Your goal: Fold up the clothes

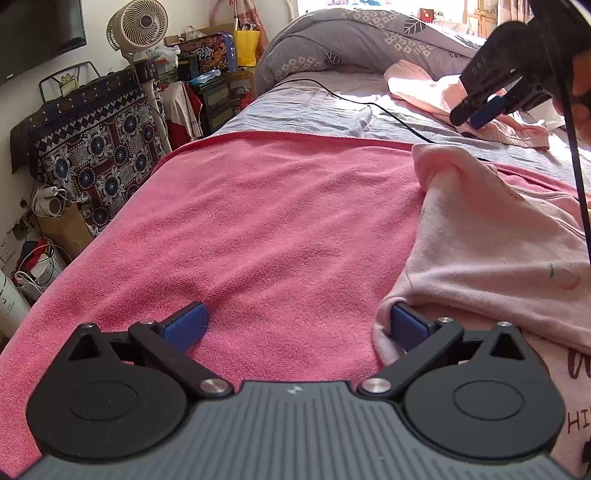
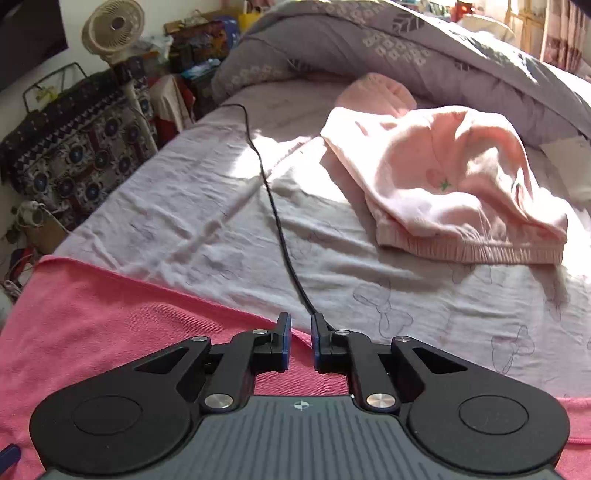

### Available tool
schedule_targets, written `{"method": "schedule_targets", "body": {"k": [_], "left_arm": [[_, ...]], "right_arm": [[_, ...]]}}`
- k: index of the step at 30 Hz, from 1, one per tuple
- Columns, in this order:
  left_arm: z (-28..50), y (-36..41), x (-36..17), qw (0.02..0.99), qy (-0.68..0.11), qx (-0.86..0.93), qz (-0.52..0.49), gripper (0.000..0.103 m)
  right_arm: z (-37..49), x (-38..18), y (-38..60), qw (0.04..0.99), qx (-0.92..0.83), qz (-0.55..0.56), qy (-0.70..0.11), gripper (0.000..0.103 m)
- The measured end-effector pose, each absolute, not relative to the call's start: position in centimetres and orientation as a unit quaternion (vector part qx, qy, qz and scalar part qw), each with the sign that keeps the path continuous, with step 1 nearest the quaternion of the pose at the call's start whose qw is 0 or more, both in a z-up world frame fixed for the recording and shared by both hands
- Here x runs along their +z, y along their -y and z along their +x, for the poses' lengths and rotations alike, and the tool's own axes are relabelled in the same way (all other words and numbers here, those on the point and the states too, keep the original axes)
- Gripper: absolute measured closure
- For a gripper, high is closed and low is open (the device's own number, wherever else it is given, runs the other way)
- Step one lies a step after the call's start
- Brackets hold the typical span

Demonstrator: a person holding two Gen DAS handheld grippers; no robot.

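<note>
A pale pink printed top (image 1: pixel 491 236) lies on a bright pink towel (image 1: pixel 266 229) at the right of the left wrist view. My left gripper (image 1: pixel 295 326) is open just above the towel, with its right pad (image 1: pixel 404 326) against the top's left edge. My right gripper (image 2: pixel 301 341) is nearly shut with a narrow gap and holds nothing; it hovers over the far edge of the towel (image 2: pixel 110 314). It also shows high at the right of the left wrist view (image 1: pixel 476 110). Pale pink trousers (image 2: pixel 454 184) lie crumpled farther up the bed (image 2: pixel 184 206).
A black cable (image 2: pixel 273 206) runs down the grey sheet to the right gripper. A grey patterned duvet (image 2: pixel 406 48) is heaped at the head of the bed. Left of the bed stand a fan (image 1: pixel 137 26), a cloth-covered piece of furniture (image 1: pixel 96 140) and clutter.
</note>
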State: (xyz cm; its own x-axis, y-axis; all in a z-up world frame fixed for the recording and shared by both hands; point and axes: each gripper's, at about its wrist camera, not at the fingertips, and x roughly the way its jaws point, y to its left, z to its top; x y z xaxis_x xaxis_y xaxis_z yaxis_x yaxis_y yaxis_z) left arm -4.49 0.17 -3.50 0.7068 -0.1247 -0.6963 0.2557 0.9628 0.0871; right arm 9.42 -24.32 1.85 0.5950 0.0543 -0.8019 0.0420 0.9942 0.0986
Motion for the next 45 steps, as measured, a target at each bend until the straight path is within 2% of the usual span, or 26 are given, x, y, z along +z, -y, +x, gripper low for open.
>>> {"method": "schedule_targets", "body": {"k": [1,2,5,6,7,8,11,14,17,19,22,24,25,26,27,28,30,31,35,39,43,45], "left_arm": [[-4.5,-0.1,-3.5,0.92,-0.367,-0.103,0.091,0.0],[-4.5,-0.1,-3.5,0.92,-0.367,-0.102,0.091,0.0],[-4.5,0.0,-3.5,0.92,-0.366,-0.101,0.092,0.0],[-4.5,0.0,-3.5,0.92,-0.366,-0.101,0.092,0.0],[-4.5,0.0,-3.6,0.92,-0.367,-0.1,0.092,0.0],[-4.5,0.0,-3.6,0.92,-0.367,-0.1,0.092,0.0],[-4.4,-0.1,-3.3,0.92,-0.368,-0.098,0.091,0.0],[-4.5,-0.2,-2.7,0.924,-0.363,-0.087,0.087,0.0],[-5.0,-0.6,-2.3,0.929,-0.353,-0.079,0.079,0.0],[-5.0,-1.0,-2.5,0.926,-0.363,-0.077,0.072,0.0],[-4.9,-1.7,-3.0,0.923,-0.37,-0.085,0.054,0.0],[-4.9,-1.7,-3.2,0.924,-0.368,-0.089,0.059,0.0],[-4.9,-1.6,-3.3,0.924,-0.366,-0.09,0.062,0.0],[-5.0,-1.6,-3.3,0.924,-0.365,-0.089,0.063,0.0],[-5.0,-1.5,-3.3,0.925,-0.365,-0.088,0.065,0.0],[-5.0,-1.4,-3.3,0.925,-0.364,-0.088,0.066,0.0],[-4.8,-1.2,-3.0,0.927,-0.357,-0.086,0.073,0.0],[-4.7,-1.0,-2.7,0.929,-0.351,-0.085,0.079,0.0],[-4.2,-0.4,-1.6,0.936,-0.328,-0.085,0.101,0.0],[-3.5,-1.4,-3.5,0.927,-0.359,-0.086,0.074,0.0],[-3.6,-1.3,-3.5,0.925,-0.36,-0.093,0.078,0.0],[-3.6,-1.4,-3.5,0.925,-0.361,-0.094,0.075,0.0]], "right_arm": [[9.1,2.7,23.4,0.888,0.031,0.045,-0.456,0.055],[8.7,3.5,22.4,0.884,0.058,0.037,-0.462,0.047],[8.9,2.5,19.0,0.859,0.1,0.01,-0.501,0.048],[9.3,1.8,18.3,0.854,0.096,0.007,-0.511,0.057],[9.8,1.1,18.4,0.85,0.08,0.024,-0.52,0.091],[10.4,0.5,18.6,0.845,0.064,0.045,-0.529,0.097],[11.6,-0.5,20.0,0.831,0.023,0.119,-0.543,0.098],[11.4,0.2,22.0,0.829,0.0,0.205,-0.521,0.098],[11.4,-0.3,25.6,0.794,0.022,0.382,-0.473,0.1],[12.3,-1.4,26.6,0.777,0.011,0.423,-0.466,0.1],[13.0,-1.5,26.1,0.798,0.018,0.372,-0.474,0.099],[12.0,-0.1,25.2,0.821,0.055,0.317,-0.471,0.092],[11.2,0.5,24.3,0.832,0.067,0.269,-0.481,0.083],[10.5,1.0,23.3,0.84,0.077,0.217,-0.491,0.06],[9.7,1.5,22.3,0.846,0.088,0.166,-0.499,0.048],[9.0,1.3,21.1,0.851,0.09,0.111,-0.506,0.045],[8.7,0.0,19.4,0.848,0.084,0.06,-0.52,0.096],[8.5,-0.6,18.6,0.845,0.08,0.036,-0.527,0.098],[9.6,-0.8,19.0,0.86,0.06,0.085,-0.499,0.098],[10.7,-2.5,18.7,0.872,0.045,0.102,-0.477,0.096],[10.2,-2.7,18.8,0.882,0.047,0.114,-0.455,0.087],[9.5,-1.7,19.8,0.879,0.053,0.145,-0.451,0.077]]}}
